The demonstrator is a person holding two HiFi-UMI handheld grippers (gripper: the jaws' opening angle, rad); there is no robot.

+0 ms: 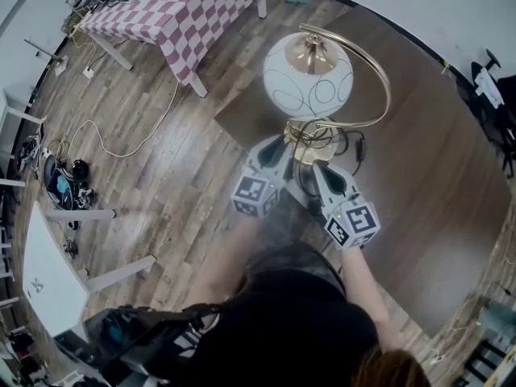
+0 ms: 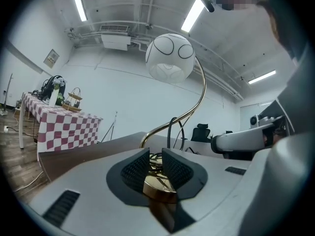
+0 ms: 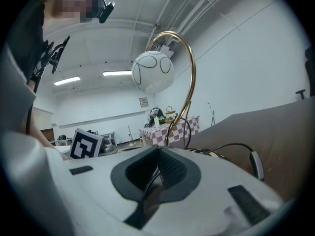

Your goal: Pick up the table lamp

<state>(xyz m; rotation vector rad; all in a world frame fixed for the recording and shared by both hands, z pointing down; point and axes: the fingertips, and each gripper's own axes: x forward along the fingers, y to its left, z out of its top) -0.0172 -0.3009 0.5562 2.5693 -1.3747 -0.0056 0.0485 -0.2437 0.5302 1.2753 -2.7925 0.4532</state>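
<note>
Gripping the gold base (image 2: 160, 187) of the table lamp (image 1: 308, 76), the left gripper (image 2: 156, 170) has its jaws drawn narrow, with the rim of the base seated between the ribbed pads (image 2: 135, 171). The right gripper (image 3: 158, 170) is beside it, jaws almost together, and a thin black cord (image 3: 149, 185) passes through the slit between them. The lamp stands upright at the near corner of the brown table (image 1: 419, 176). Its curved gold arm (image 1: 379, 71) arcs up from the base and carries the white globe shade (image 2: 170, 57) above both grippers. A further length of cord with an inline switch (image 3: 255, 164) lies on the tabletop to the right of the base. A checkered table (image 1: 193, 6) stands well apart on the wooden floor (image 1: 161, 176).
</note>
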